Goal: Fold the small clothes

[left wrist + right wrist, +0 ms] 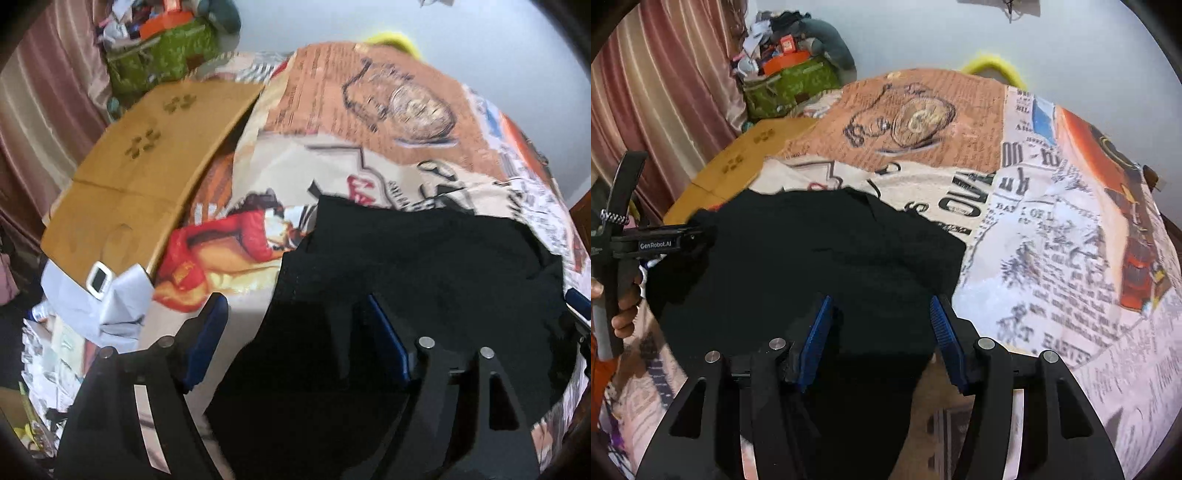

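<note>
A small black garment lies spread on a bed covered by a newspaper-print sheet. It also shows in the right wrist view. My left gripper is open, its blue-padded fingers straddling the garment's left edge. My right gripper is open over the garment's near right part, with cloth between the jaws. The left gripper's body shows at the garment's left edge in the right wrist view. In the left wrist view the right gripper's blue tip shows at the garment's right edge.
A flat cardboard sheet lies on the bed at the left with a small white device and pale cloth near it. A green bag with clutter stands at the back by pink curtains. A yellow object sits behind the bed.
</note>
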